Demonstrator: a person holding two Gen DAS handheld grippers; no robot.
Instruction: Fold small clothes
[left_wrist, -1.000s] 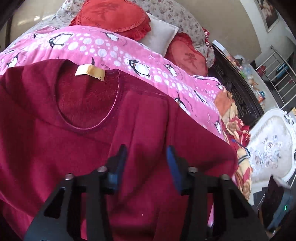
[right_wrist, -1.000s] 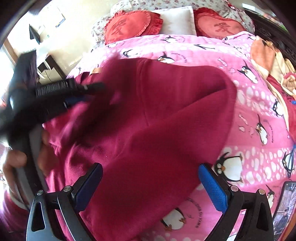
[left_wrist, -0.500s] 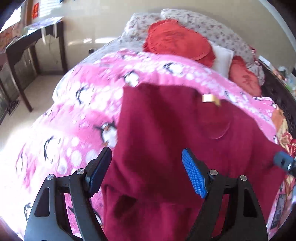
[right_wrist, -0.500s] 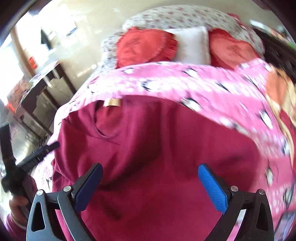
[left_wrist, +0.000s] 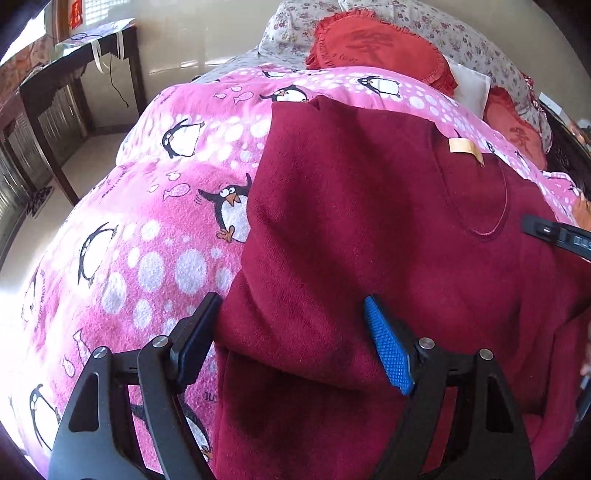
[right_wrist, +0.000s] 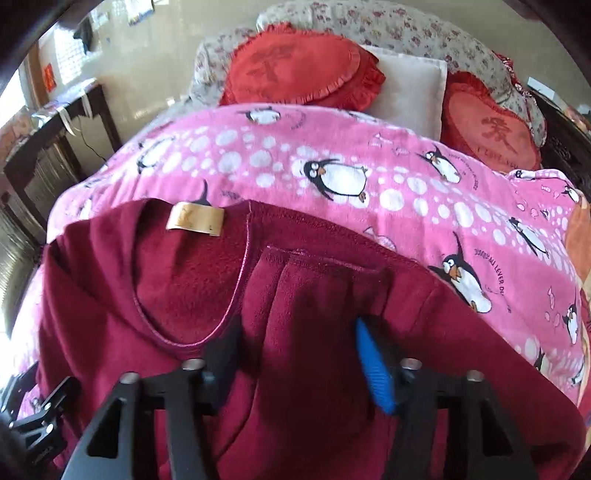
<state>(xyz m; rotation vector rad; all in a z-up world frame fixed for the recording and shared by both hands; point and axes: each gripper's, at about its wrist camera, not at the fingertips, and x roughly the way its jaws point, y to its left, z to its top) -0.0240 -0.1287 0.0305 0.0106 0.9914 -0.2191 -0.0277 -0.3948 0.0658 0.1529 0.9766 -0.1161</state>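
Pink fleece penguin-print blanket (left_wrist: 147, 229) over a bed, with a dark red fleece sweater (left_wrist: 369, 229) laid flat on it, neckline toward the pillows.

Both views show the sweater's right side already turned inward, its sleeve end lying just beside the round collar with the tan neck label (right_wrist: 195, 220). The right gripper (right_wrist: 295, 350) points toward the headboard, low over that folded sleeve; its jaws are partly drawn in around a ridge of fabric, though whether they truly pinch it I cannot tell (the cloth hides the pads). The left gripper (left_wrist: 291, 332) is angled along the sweater's left edge, jaws spread wide astride the hem side with nothing held. To fold well, I judge it should pinch that edge low, lift only slightly, and carry it across to match the other side, keeping the crease straight.
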